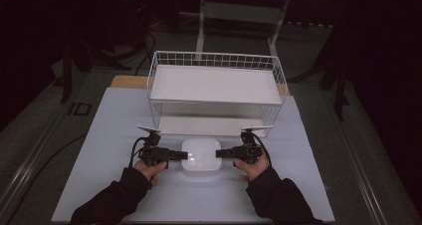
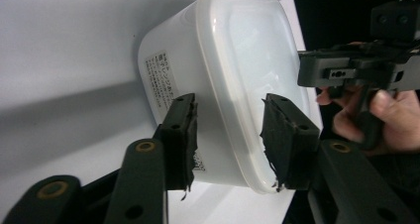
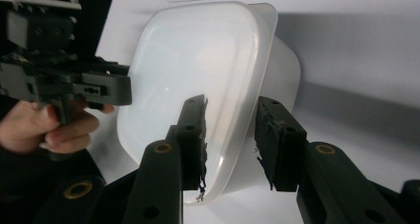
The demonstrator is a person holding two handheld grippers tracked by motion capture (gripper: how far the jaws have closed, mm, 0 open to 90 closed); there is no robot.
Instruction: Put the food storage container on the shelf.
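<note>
Two grippers, left gripper [image 1: 183, 155] and right gripper [image 1: 220, 153], pinch opposite edges of the lidded white container [image 1: 201, 157]. The grasp looks set. Next comes a level, matched lift off the table [image 1: 99, 150].

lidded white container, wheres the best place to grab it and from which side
Grip the white container at its lidded rim on the two short ends, coming in level from left and right. The lid's lip overhangs the smooth, tapering walls, giving the pads an edge. The left gripper and right gripper already straddle it there.

You have one lidded plastic box [image 1: 201, 157] between your two hand-held grippers, left [image 1: 183, 155] and right [image 1: 220, 153], one wire rack [image 1: 215, 60] beyond them.
</note>
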